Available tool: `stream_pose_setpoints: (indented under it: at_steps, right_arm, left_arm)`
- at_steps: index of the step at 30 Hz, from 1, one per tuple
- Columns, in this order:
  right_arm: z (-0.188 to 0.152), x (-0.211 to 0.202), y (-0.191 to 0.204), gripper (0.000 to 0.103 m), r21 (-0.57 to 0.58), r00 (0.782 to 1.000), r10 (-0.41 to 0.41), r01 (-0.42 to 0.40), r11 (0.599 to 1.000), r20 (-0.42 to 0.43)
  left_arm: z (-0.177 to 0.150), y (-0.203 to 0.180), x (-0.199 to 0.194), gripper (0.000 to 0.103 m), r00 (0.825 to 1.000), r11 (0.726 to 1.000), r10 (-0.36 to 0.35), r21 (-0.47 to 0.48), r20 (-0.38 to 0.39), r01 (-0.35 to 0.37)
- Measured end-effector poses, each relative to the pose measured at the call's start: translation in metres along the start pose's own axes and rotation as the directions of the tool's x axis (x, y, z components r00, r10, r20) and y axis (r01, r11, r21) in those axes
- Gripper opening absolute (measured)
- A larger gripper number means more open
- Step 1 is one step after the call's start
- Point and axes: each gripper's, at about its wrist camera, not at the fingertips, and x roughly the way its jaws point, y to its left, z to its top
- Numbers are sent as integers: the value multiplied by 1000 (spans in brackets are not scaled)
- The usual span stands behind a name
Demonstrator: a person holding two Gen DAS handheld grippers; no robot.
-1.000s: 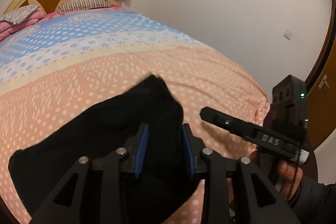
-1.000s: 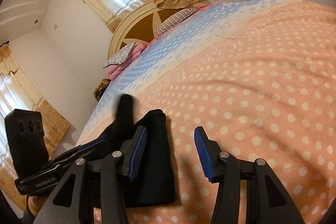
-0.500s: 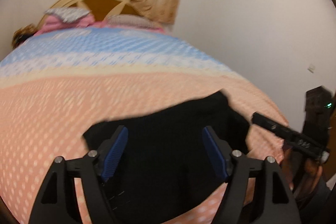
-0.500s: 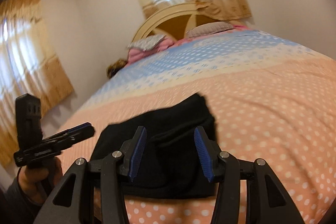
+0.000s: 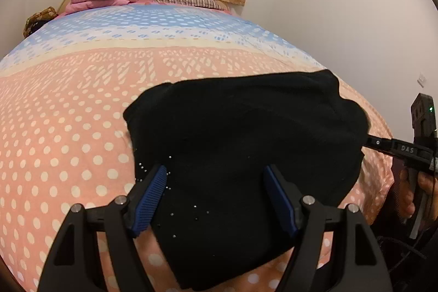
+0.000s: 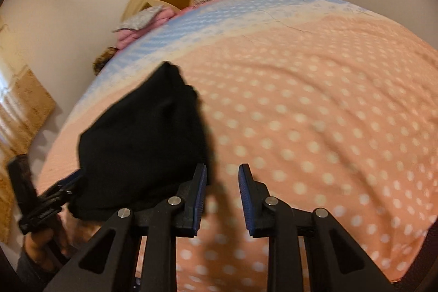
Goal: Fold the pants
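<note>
Since a second ago the left hand-held gripper (image 5: 215, 196) has let go and spread wide above the black pants (image 5: 246, 149), while the right hand-held gripper (image 6: 222, 194), jaws apart and empty, has swung off their right edge. One pair of pants lies folded, lower centre in the left view, on the dotted bedspread (image 5: 68, 127); two grippers should now smooth its edges gently without dragging the layers.

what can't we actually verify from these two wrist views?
- Near edge of the black pants: left wrist view, hidden behind the open left tongs and cut off by the bottom edge.
- Fold count: both views, the fabric is uniformly black, so no layers show.
- Bedspread dots: right wrist view, motion-blurred.
- Right tongs: open and holding nothing; in the left wrist view only part shows at the right edge.
- Brown object beside the headboard: too small to identify.
</note>
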Motion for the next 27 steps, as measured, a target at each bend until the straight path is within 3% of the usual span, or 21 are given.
stream_pose_setpoints:
  at_steps: [3,5,7,10,13,16,19,24,27]
  right_arm:
    - [9,-32,10,26,-29,988,-22,26,999,151]
    - [14,-49,31,26,-100,974,48,-26,995,220]
    - [17,-53,51,30,-167,963,130,-92,982,235]
    - [20,-37,80,35,-243,951,265,-223,944,158]
    - [14,-9,82,35,-243,973,209,-179,953,103]
    - [7,28,54,35,-163,988,152,-155,974,-33]
    - [8,26,43,35,-129,978,205,-207,970,-22]
    - [14,24,61,35,-173,990,135,-139,975,-33]
    - [24,13,75,35,-170,989,145,-145,975,-14]
  left_arm:
    - [3,0,-8,76,1000,1000,2,-3,29,-2]
    - [1,0,-9,79,999,1000,18,0,38,-18]
    - [1,-1,-8,87,998,999,40,3,37,-40]
    - [1,0,-7,89,998,999,52,0,32,-52]
    - [4,4,-4,94,997,997,72,-7,20,-72]
    - [5,10,1,96,996,996,87,-18,9,-87]
    - [1,14,6,96,996,996,86,-30,-18,-86]
    - [-1,11,5,96,996,996,82,-26,-30,-82]
    - [-2,15,4,96,997,997,72,-37,-34,-74]
